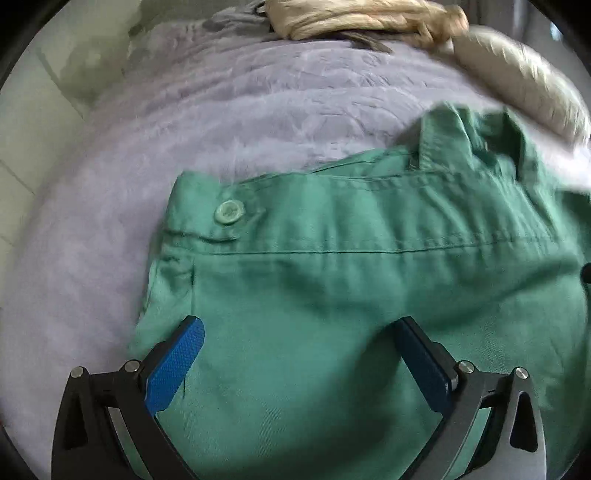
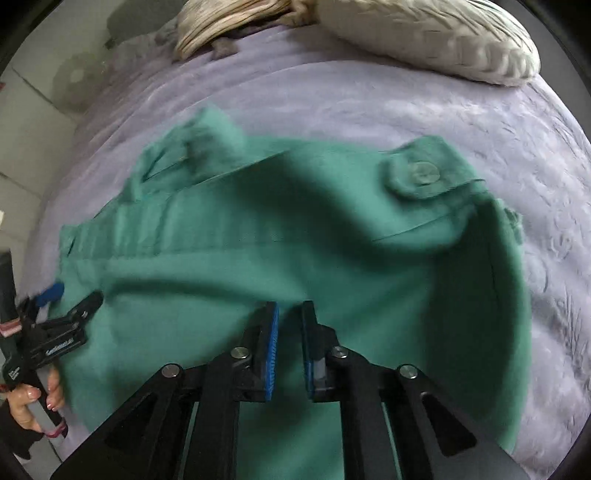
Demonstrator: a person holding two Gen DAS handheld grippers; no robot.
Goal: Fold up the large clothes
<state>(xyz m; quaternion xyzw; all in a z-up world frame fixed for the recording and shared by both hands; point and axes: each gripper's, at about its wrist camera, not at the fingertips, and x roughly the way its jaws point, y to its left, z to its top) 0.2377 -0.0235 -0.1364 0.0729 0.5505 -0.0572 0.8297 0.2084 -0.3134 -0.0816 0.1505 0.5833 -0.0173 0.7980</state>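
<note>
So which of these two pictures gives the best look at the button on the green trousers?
The left wrist view. There the button sits sharp on the waistband of the green trousers, stitching visible. The right wrist view shows only a blurred button on a tab at the waistband's other end; whether it is the same one, I cannot tell.

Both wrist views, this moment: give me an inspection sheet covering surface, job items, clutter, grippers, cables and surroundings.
Surface: lilac fuzzy bedspread, wrinkled.
Job's things: green garment spread on the bedspread, waistband and button showing, one edge lifted in a fold in the right wrist view.
Clutter: beige crumpled cloth and a pale pillow at the far edge.
Grippers: left gripper open over the garment, pads not pressing it; right gripper nearly closed, fabric seemingly pinched between its pads. A hand holds the left gripper.
Cables: nothing seen.
Surroundings: pale tiled floor beside the bed.
</note>
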